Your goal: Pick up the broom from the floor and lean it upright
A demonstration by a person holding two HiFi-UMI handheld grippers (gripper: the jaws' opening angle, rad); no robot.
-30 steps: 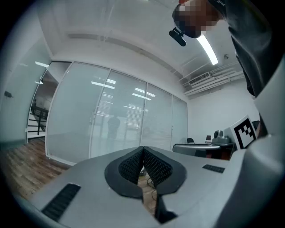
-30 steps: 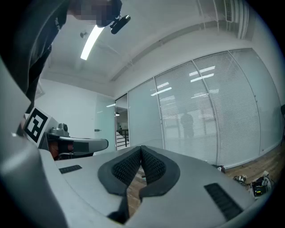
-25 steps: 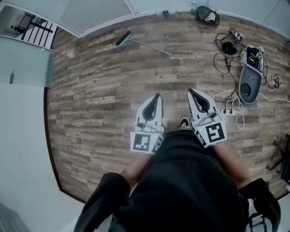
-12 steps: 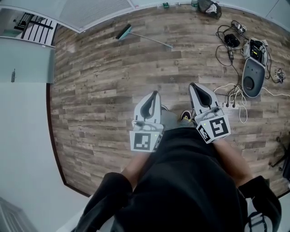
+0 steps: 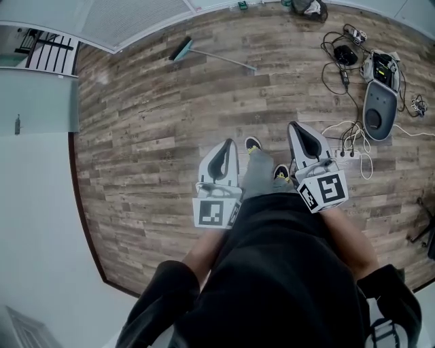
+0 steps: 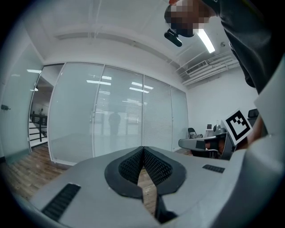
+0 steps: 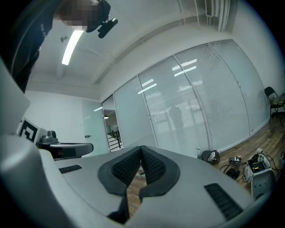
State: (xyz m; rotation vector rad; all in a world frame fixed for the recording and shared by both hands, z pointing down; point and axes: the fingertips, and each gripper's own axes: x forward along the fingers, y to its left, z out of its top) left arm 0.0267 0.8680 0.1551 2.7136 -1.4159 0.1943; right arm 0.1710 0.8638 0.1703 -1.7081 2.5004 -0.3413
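We find the task at its opening step, the approach; no pick-up has begun. The broom [image 5: 216, 58] lies flat on the floor [image 5: 149, 122] near its far edge, close to the glass wall [image 5: 136, 20]. Its brush head points toward the far left corner and its handle runs off to the right. Nothing touches it.

The left gripper [image 5: 230, 143] and the right gripper [image 5: 293, 126] are held side by side in front of the person's body, well apart from the broom. Each gripper's own view shows its jaws pressed together, with nothing between the pads. Both point roughly level, out over the floor, not down at it. One shoe [image 5: 253, 144] shows between the two grippers.

A tangle of cables [image 5: 343, 64] and a grey device [image 5: 377, 112] lie along the right edge of the floor, clear of the direct line to the broom.

In our judgement the next move calls for crossing the bare floor to the broom, tilting a gripper downward and spreading its jaws. The gripper should then close across the thin handle. The handle lies flat against the boards, so getting a jaw under it is likely the awkward part. The glass wall close behind it looks the likeliest surface to lean it against.
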